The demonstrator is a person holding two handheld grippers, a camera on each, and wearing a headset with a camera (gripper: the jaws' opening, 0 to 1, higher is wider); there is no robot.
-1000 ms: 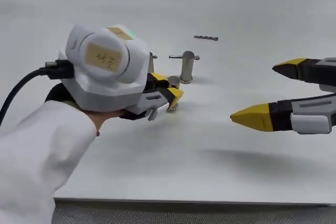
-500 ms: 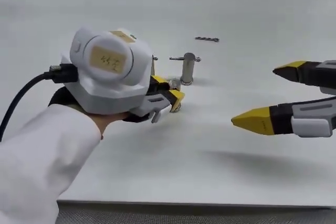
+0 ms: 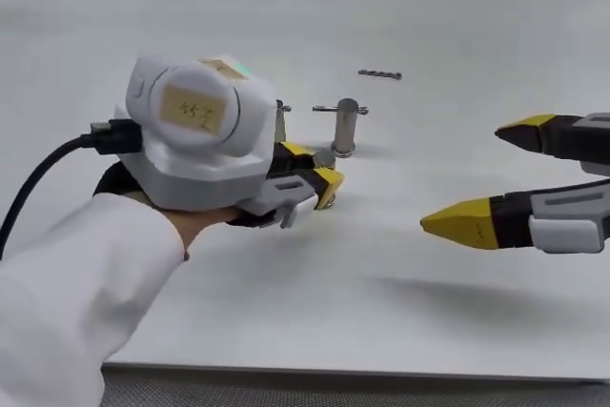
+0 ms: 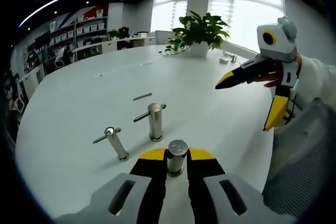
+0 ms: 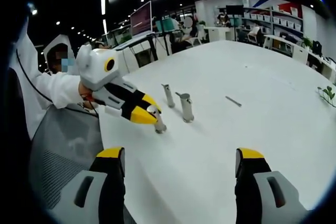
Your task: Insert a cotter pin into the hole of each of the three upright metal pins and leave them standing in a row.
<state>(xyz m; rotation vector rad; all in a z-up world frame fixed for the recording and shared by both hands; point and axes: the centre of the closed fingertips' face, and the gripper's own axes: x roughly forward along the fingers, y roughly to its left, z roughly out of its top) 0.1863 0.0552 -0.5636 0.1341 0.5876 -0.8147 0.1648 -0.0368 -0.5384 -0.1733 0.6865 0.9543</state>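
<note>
Little change: left gripper (image 4: 177,157) stays clamped on third pin (image 4: 177,149), upright mid-bench beside two fitted pins (image 4: 155,121). Right gripper (image 3: 462,176) stays wide, empty, nearer front edge. Loose cotter pin (image 3: 379,74) lies toward far edge; last insertion pending

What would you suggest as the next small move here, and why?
Probably send the open right tool to the loose cotter pin: the left tool grips a metal pin showing no cotter pin, while the other two pins already carry theirs.

Left gripper (image 3: 319,167) hides most of leftmost pin (image 3: 280,121); fingers (image 3: 325,182) cover base of held pin (image 3: 324,155); right gripper (image 3: 464,176) cut by edge.
</note>
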